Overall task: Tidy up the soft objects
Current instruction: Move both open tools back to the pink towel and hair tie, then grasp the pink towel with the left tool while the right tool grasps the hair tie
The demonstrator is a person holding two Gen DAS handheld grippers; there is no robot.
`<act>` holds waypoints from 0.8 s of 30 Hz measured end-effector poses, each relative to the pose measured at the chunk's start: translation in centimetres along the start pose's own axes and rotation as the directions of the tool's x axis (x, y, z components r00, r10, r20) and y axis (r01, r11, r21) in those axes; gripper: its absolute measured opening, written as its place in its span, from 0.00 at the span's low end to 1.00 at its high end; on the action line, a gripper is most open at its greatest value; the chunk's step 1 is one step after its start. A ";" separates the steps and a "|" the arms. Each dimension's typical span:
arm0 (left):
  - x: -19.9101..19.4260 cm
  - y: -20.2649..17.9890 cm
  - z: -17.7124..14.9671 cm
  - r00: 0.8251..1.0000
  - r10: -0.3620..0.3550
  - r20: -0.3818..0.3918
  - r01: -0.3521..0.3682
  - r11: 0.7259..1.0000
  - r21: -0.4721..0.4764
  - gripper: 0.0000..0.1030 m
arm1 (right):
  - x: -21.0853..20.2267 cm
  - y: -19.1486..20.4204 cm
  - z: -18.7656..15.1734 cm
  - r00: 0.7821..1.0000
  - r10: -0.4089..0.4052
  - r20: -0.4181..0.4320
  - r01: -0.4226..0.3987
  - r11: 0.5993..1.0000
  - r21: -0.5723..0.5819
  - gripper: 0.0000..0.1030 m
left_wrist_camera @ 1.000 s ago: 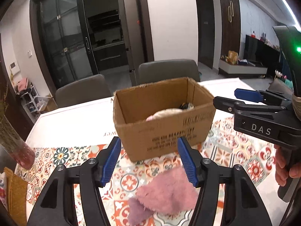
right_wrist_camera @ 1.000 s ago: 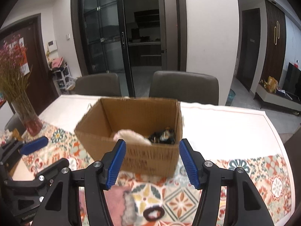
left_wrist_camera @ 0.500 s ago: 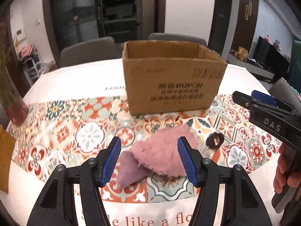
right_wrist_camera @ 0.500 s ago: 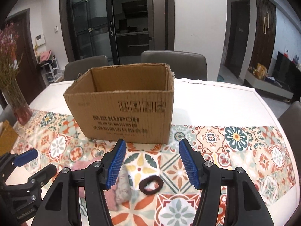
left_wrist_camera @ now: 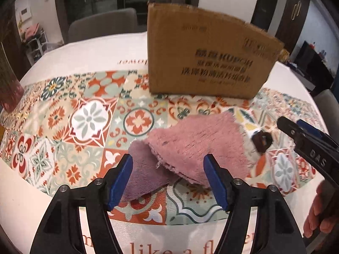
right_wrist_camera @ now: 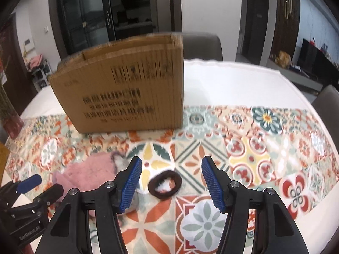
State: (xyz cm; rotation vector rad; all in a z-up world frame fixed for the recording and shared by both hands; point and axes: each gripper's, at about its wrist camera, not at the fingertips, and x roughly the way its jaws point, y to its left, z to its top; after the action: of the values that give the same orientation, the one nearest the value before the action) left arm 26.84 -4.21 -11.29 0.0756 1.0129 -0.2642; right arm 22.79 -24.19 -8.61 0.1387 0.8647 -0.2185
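Left gripper [left_wrist_camera: 167, 180] gapes wide over the pink cloth [left_wrist_camera: 197, 146] near the table's front edge; right gripper [right_wrist_camera: 171, 183], equally wide, straddles the dark hair tie [right_wrist_camera: 164, 183]. Lower squarely, pinching fabric, not tablecloth.

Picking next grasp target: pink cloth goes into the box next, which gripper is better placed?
Left. The left gripper is open with the pink cloth between its fingers. The right gripper is open over the dark hair tie, cloth off to its left.
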 end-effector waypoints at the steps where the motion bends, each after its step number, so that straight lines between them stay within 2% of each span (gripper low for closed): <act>1: 0.4 0.0 -0.1 1.000 0.011 -0.008 -0.011 1.000 -0.003 0.67 | 0.4 0.1 -0.3 1.000 -0.004 -0.012 0.004 1.000 -0.004 0.58; 8: 2.6 0.2 -0.8 0.999 0.005 -0.050 -0.006 1.000 -0.026 0.67 | 2.2 0.3 -2.0 0.999 -0.009 -0.047 0.007 0.999 -0.043 0.58; 18: 3.7 0.3 -1.0 0.999 0.010 -0.037 -0.012 0.999 -0.042 0.66 | 5.0 0.5 -3.0 0.992 0.028 -0.120 -0.033 0.999 -0.042 0.58; 21: 3.6 0.3 -1.0 0.999 0.035 -0.026 -0.036 0.999 -0.037 0.50 | 5.5 0.5 -3.2 0.992 0.033 -0.125 -0.038 0.998 -0.041 0.58; 23: 3.4 0.3 -1.0 0.999 0.037 -0.019 -0.037 0.999 -0.032 0.31 | 5.6 0.6 -3.4 0.991 0.038 -0.128 -0.043 0.998 -0.035 0.58; 24: 3.3 0.3 -1.0 0.999 0.028 -0.017 -0.029 0.999 -0.031 0.26 | 5.5 0.6 -3.4 0.992 0.035 -0.123 -0.040 0.998 -0.037 0.57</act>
State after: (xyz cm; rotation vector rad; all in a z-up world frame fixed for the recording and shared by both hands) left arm 27.72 -4.35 -14.64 0.0636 1.0312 -0.2217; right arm 23.91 -23.67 -15.02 0.1321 0.9871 -0.1584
